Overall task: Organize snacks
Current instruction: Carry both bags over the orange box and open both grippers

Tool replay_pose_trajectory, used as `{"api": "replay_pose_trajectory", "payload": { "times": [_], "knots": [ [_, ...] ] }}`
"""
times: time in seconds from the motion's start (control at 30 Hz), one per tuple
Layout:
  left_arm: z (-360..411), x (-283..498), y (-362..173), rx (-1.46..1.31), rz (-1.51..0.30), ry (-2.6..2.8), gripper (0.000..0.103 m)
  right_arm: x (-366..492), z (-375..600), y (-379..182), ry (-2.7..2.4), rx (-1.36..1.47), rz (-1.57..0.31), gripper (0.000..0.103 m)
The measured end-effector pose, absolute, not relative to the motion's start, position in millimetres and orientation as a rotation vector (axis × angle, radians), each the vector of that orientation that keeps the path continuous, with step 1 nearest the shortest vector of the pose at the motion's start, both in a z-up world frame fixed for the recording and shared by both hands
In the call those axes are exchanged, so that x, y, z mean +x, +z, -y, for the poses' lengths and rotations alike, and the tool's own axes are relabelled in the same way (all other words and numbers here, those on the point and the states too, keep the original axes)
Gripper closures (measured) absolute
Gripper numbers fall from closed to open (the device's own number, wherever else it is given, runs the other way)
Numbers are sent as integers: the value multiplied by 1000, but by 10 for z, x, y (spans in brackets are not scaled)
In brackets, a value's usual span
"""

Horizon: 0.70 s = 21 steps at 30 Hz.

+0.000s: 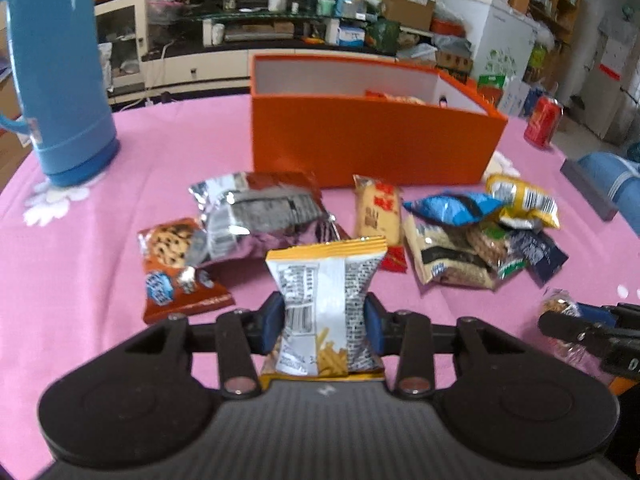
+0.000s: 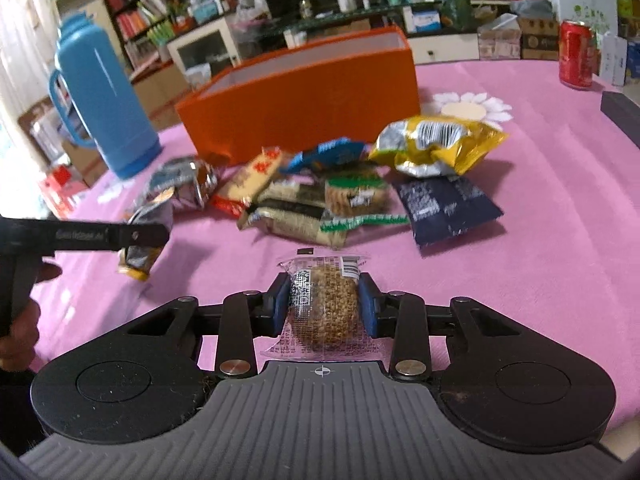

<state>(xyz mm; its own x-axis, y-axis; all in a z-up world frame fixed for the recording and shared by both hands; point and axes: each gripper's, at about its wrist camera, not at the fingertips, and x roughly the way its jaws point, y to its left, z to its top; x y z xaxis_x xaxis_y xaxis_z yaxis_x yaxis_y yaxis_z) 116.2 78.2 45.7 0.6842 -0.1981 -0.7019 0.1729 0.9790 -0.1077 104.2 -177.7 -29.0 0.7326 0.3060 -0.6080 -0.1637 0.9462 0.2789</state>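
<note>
Two claws, two snacks: the left claw is clamped on a yellow-edged fries packet, its blue pads pinching the bag in at the waist, while the right claw grips a clear-wrapped sesame cake across its sides. Both loads appear to ride just above the pink tabletop, though from these views contact cannot be ruled out.

Just beyond lies the unsorted pile: a cookie packet partly under a crumpled silver bag, a tan cracker bar, a blue packet on top of flat cracker packs, a yellow bag and a dark navy sachet.

Behind them stands the orange box, open at the top, with at least one snack showing inside near its right end. A blue thermos stands to the left and a red can to the right.

The step in hand looks like carrying both snacks to the box. Done well, each claw would rise enough to clear the pile and the box's near wall, travel on its own side so the two do not cross, and release only once over the opening; the fries packet, soft and squeezed, could slip if tilted.
</note>
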Motion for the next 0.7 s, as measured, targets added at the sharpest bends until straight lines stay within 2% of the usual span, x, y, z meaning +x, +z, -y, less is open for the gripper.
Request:
{"api": "replay_pose_trajectory", "payload": {
  "times": [0.17,0.43,0.53,0.7],
  "knots": [
    [-763,1407,713,-74,-749,-203,63,1182,1873,21,292,231,-644,88],
    [-485,2311,1318,-132,-581,-220,63,2171,1951,753,282,204,-468,88],
    [-353,2683,1310,-154,-561,-210,63,2696,1928,788,267,222,-450,88],
    [-110,3236,1037,-146,-600,-164,63,3410,1855,543,244,263,-502,88]
  ]
}}
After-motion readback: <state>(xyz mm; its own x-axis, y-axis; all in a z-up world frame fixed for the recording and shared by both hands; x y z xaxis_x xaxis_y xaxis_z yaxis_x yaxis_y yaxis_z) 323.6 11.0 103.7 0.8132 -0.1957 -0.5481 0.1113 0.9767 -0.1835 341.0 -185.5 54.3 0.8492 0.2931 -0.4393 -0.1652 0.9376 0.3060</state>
